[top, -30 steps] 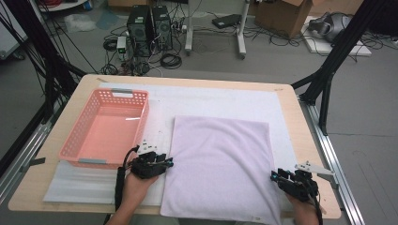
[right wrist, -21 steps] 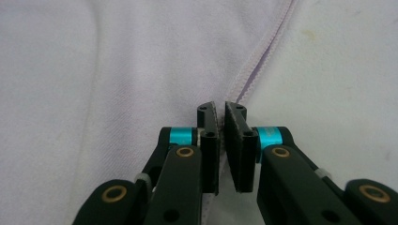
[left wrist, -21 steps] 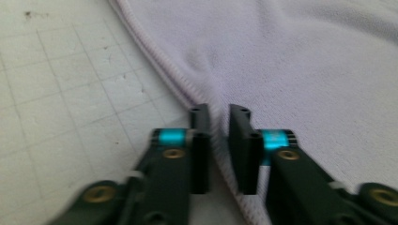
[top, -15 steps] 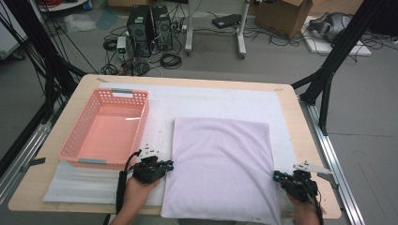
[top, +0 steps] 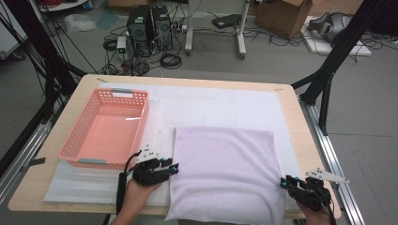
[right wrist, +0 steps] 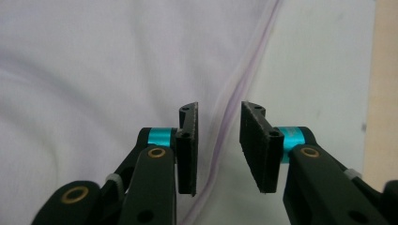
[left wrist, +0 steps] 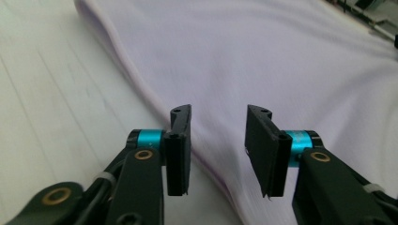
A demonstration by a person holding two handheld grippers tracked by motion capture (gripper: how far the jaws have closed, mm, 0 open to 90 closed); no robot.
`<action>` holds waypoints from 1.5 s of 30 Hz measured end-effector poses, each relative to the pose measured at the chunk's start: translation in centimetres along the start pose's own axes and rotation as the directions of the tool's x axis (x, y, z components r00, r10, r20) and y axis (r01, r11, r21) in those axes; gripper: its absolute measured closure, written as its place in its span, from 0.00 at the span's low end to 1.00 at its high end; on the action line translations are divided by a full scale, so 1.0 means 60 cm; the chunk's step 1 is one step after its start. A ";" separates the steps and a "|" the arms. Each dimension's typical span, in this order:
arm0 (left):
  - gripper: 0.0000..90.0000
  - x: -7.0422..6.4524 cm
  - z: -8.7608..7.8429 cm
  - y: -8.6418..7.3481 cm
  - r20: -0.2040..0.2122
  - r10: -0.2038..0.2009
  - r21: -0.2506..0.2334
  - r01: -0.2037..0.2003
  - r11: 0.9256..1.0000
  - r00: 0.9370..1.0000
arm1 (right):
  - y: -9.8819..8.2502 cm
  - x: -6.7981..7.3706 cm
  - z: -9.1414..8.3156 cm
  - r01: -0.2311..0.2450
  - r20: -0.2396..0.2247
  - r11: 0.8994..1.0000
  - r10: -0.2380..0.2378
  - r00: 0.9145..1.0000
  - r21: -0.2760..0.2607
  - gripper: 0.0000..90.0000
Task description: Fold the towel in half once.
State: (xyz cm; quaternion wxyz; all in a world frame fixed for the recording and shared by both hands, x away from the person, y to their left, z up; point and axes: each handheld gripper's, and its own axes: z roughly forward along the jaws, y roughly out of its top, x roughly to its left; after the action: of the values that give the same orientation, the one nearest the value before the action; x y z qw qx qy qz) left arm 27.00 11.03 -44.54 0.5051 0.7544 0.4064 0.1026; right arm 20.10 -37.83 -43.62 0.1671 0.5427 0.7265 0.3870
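Towel: the lilac towel (top: 224, 174) lies flat on the white mat (top: 211, 105) that covers the table (top: 291, 117), its near edge hanging slightly past the mat's front.
Basket: a pink basket (top: 107, 127) stands empty just to the left of the towel, apart from it.
Left gripper: the left gripper (top: 174, 167) has slid down along the towel's left side over the last second and now sits low at that edge; in the left gripper view its fingers (left wrist: 180, 140) stand parted, with the towel's hem running between them.
Right gripper: the right gripper (top: 284, 183) has drawn back toward the near right corner, and in the right gripper view its fingers (right wrist: 188, 140) are likewise spread, straddling the towel's right hem with nothing pinched.
Change: both hands have dropped toward the near corners; the towel itself has not moved.
Meaning: I judge this a line-up for a two-corner pinch, likely to lift or fold the towel; neither side is gripped yet.
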 end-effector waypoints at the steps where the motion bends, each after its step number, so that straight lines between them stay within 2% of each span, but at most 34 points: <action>1: 0.64 0.004 0.008 0.010 0.005 0.002 -0.020 -0.002 1.000 1.000 | 0.007 -0.002 0.003 0.010 0.000 1.000 -0.010 1.000 -0.019 0.71; 3: 0.63 0.013 0.025 0.027 0.018 0.021 -0.075 -0.020 0.997 1.000 | 0.022 -0.006 0.010 0.033 0.005 0.998 -0.033 0.999 -0.045 0.71; 5: 0.62 0.022 0.042 0.043 0.017 0.067 -0.128 -0.065 0.990 0.998 | 0.039 -0.013 0.022 0.046 -0.006 0.997 -0.047 0.999 -0.062 0.74; 6: 0.62 0.027 0.051 0.051 0.007 0.078 -0.115 -0.076 0.990 0.997 | 0.049 -0.018 0.030 0.054 -0.014 0.996 -0.055 0.998 -0.068 0.75; 7: 0.63 0.031 0.059 0.057 -0.003 0.072 -0.118 -0.072 0.990 0.997 | 0.058 -0.022 0.039 0.064 -0.013 0.995 -0.065 0.998 -0.072 0.76; 9: 0.66 0.041 0.076 0.071 -0.016 0.074 -0.087 -0.075 0.993 0.997 | 0.079 -0.030 0.058 0.070 -0.022 0.995 -0.072 0.997 -0.077 0.78; 13: 0.67 0.064 0.104 0.089 -0.060 0.031 -0.051 -0.034 0.998 0.998 | 0.120 -0.045 0.104 0.081 -0.011 0.995 -0.082 0.997 -0.064 0.82; 15: 0.68 0.073 0.114 0.094 -0.074 0.004 -0.043 -0.007 0.999 0.997 | 0.137 -0.050 0.128 0.082 0.009 0.996 -0.082 0.997 -0.030 0.84; 19: 0.69 0.086 0.133 0.098 -0.101 -0.015 0.001 0.015 1.000 0.995 | 0.160 -0.061 0.171 0.095 0.027 0.995 -0.096 0.995 0.013 0.89; 21: 0.69 0.090 0.139 0.100 -0.125 -0.005 0.012 0.007 1.000 0.992 | 0.164 -0.068 0.189 0.105 0.067 0.993 -0.108 0.992 0.046 0.93; 22: 0.69 0.090 0.141 0.101 -0.152 0.000 0.012 0.002 1.000 0.988 | 0.165 -0.073 0.192 0.099 0.078 0.995 -0.101 0.992 0.029 0.96; 24: 0.66 0.092 0.141 0.103 -0.204 0.000 -0.004 -0.001 1.000 0.979 | 0.169 -0.082 0.193 0.060 0.146 0.998 -0.062 0.987 0.019 0.99; 25: 0.64 0.095 0.141 0.103 -0.209 -0.012 -0.008 0.010 1.000 0.978 | 0.171 -0.084 0.194 0.063 0.226 0.997 -0.072 0.971 0.045 0.99; 26: 0.63 0.098 0.141 0.103 -0.218 -0.021 -0.008 0.019 1.000 0.976 | 0.170 -0.092 0.192 0.038 0.202 0.999 -0.044 0.978 0.034 0.98; 27: 0.61 0.101 0.141 0.102 -0.228 -0.026 -0.006 0.026 1.000 0.973 | 0.169 -0.099 0.188 -0.010 0.159 1.000 0.009 0.987 0.007 0.95; 28: 0.59 0.104 0.141 0.101 -0.232 -0.032 -0.006 0.031 1.000 0.972 | 0.170 -0.102 0.182 -0.036 0.119 0.999 0.039 0.992 -0.024 0.92; 30: 0.57 0.108 0.141 0.101 -0.239 -0.053 -0.008 0.052 0.999 0.970 | 0.172 -0.095 0.171 -0.015 0.090 0.999 0.020 0.996 -0.050 0.85; 31: 0.56 0.109 0.140 0.101 -0.236 -0.053 -0.003 0.054 0.999 0.970 | 0.173 -0.093 0.168 -0.007 0.068 0.999 0.011 0.998 -0.051 0.81; 34: 0.56 0.108 0.143 0.100 -0.223 -0.048 0.015 0.053 0.998 0.974 | 0.171 -0.086 0.171 0.005 0.039 1.000 -0.004 0.999 -0.013 0.68; 36: 0.59 0.106 0.145 0.099 -0.212 -0.040 0.036 0.048 0.998 0.976 | 0.167 -0.081 0.177 0.010 0.025 1.000 -0.010 1.000 0.022 0.65; 38: 0.71 0.099 0.150 0.099 -0.210 0.001 0.073 0.014 0.997 0.978 | 0.165 -0.074 0.187 0.057 0.036 0.996 -0.059 0.998 0.065 0.66; 39: 0.75 0.092 0.154 0.100 -0.226 0.052 0.108 -0.028 0.994 0.973 | 0.164 -0.069 0.188 0.081 0.055 0.995 -0.085 0.995 0.063 0.69; 40: 0.76 0.089 0.156 0.101 -0.234 0.070 0.116 -0.044 0.992 0.970 | 0.164 -0.066 0.190 0.090 0.052 0.994 -0.093 0.994 0.061 0.76; 41: 0.77 0.089 0.156 0.101 -0.231 0.073 0.119 -0.047 0.992 0.970 | 0.164 -0.066 0.189 0.081 0.038 0.995 -0.084 0.996 0.065 0.84; 42: 0.80 0.091 0.156 0.101 -0.225 0.052 0.108 -0.029 0.994 0.973 | 0.164 -0.066 0.190 0.069 0.006 0.995 -0.070 0.998 0.069 0.91; 43: 0.90 0.093 0.154 0.101 -0.202 0.039 0.111 -0.017 0.994 0.979 | 0.165 -0.065 0.190 0.061 0.007 0.995 -0.062 0.998 0.076 0.93; 45: 0.95 0.091 0.155 0.102 -0.211 0.025 0.104 -0.003 0.995 0.977 | 0.170 -0.067 0.190 0.043 -0.003 0.995 -0.043 0.999 0.095 0.95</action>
State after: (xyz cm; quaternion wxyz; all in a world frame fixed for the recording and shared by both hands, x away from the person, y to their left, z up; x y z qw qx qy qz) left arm 38.93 7.67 -45.13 0.4183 0.7672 0.4574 0.1649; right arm 35.83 -36.03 -44.10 0.1490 0.5342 0.7557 0.3484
